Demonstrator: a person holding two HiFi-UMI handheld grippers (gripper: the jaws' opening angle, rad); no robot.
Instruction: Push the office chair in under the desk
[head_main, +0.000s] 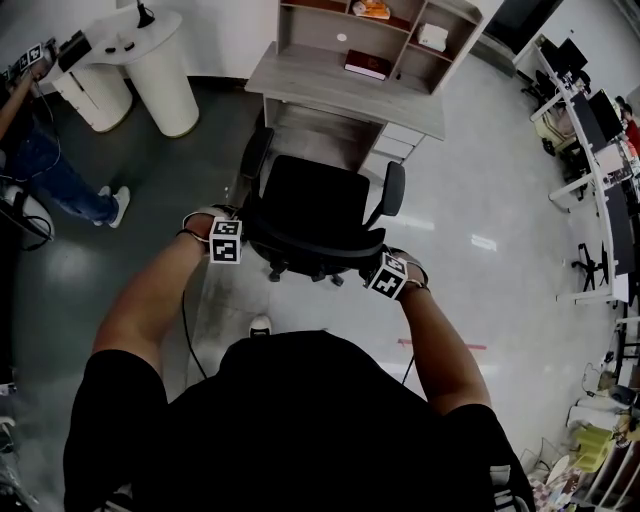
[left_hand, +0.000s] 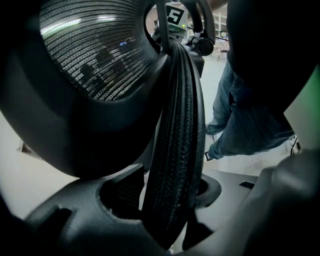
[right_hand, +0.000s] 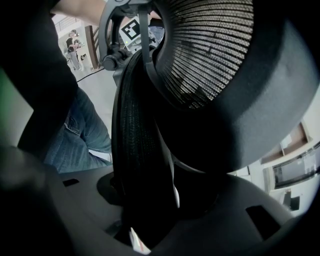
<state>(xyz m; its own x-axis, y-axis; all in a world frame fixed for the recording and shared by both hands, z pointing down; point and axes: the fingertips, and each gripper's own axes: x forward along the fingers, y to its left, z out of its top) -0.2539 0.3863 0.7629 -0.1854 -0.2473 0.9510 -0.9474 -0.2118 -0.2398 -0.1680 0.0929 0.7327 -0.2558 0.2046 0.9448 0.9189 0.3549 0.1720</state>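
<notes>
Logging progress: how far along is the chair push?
Done: left claw and right claw clamp the backrest rim. In hand: the chair stands facing the desk. Remaining: its seat sits short of the desk edge, so the whole push under remains.

I'm seeing the knee space under the tabletop (head_main: 300, 85) lying open just ahead of the office chair (head_main: 315, 205), with the drawer unit (head_main: 402, 143) crowding its right side. Bare floor (head_main: 480, 190) is stretching away rightward; a white pedestal (head_main: 170, 85) and a person (head_main: 55, 170) are standing left.
</notes>
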